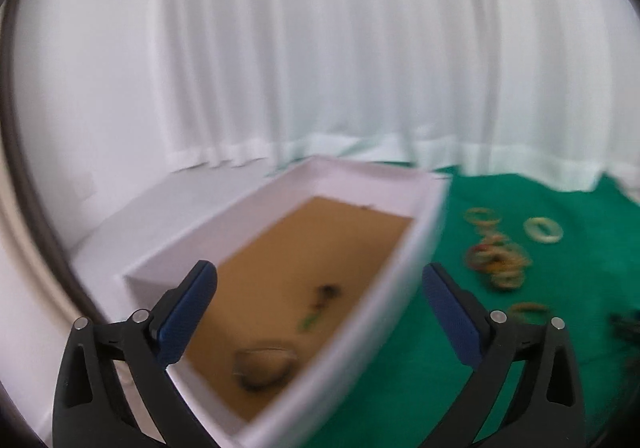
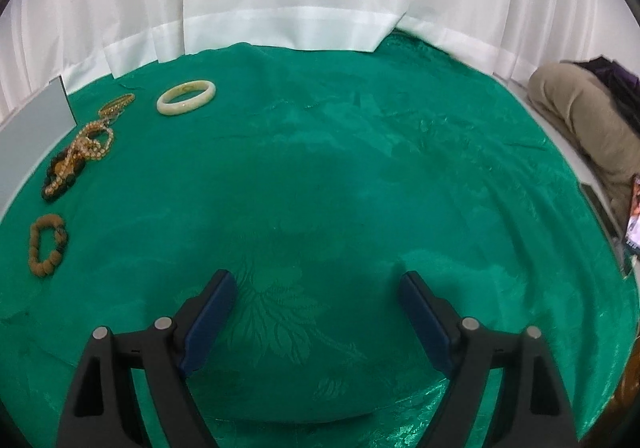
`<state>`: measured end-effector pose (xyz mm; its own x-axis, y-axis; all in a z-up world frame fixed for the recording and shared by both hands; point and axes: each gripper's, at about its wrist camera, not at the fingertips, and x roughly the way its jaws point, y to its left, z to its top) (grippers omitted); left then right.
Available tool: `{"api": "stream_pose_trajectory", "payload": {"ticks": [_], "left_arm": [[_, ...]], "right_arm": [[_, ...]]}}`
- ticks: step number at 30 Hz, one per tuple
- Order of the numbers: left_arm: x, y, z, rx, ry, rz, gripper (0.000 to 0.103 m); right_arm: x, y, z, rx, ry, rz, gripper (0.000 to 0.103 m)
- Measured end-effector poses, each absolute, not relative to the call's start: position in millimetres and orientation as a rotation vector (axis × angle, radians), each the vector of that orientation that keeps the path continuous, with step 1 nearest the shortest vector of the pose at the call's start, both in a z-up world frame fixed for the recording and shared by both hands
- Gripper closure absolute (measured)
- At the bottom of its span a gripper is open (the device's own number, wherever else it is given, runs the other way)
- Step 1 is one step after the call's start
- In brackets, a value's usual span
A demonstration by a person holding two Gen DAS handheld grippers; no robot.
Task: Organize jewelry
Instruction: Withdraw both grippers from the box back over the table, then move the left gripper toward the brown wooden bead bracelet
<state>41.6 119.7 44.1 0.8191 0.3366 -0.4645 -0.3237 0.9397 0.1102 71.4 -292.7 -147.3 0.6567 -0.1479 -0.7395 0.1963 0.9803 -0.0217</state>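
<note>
**Both grippers empty and wide, jewelry split between box and cloth**

In the left wrist view, the left gripper stands at the bottom of the frame with its black arms and blue-padded fingers spread wide and nothing between them. Behind the gap lies a white rectangular box with a brown cardboard floor, running from the lower centre up to the middle of the frame. On that floor, in the lower centre, rests a blurred dark ring-shaped bracelet; slightly above it lies a small dark piece with a green end, too blurred to name. To the right of the box, a glossy green patterned cloth bears a blurred heap of golden and coloured beaded strands and, beyond it at the right, a pale cream bangle. White curtains fill the upper half.

In the right wrist view, the right gripper sits at the bottom centre, jaws wide apart and empty over the green cloth. At the upper left lies the cream bangle. Left of it and lower, the tangle of golden beads and dark strands lies just beside a grey-white box wall at the left edge. Further down the left edge rests a brown wooden-bead bracelet, apart from the tangle. At the far right edge a person's tan-trousered leg shows.
</note>
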Motion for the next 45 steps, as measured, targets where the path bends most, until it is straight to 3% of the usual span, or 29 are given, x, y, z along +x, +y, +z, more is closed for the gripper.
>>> {"api": "stream_pose_trajectory", "payload": {"ticks": [9,19,45], "left_arm": [[75,11,-42,0.043,0.805,-0.043,0.001],[108,-3,-124,0.09,0.989,-0.025,0.001],[95,9,-128,0.027,0.934,-0.016,0.0]], "right_arm": [[72,-292,-148,0.063,0.833,-0.195,0.016],[72,-291,-148,0.064,0.833,-0.194,0.016],[72,-291,-148,0.068,0.832,-0.188,0.016]]}}
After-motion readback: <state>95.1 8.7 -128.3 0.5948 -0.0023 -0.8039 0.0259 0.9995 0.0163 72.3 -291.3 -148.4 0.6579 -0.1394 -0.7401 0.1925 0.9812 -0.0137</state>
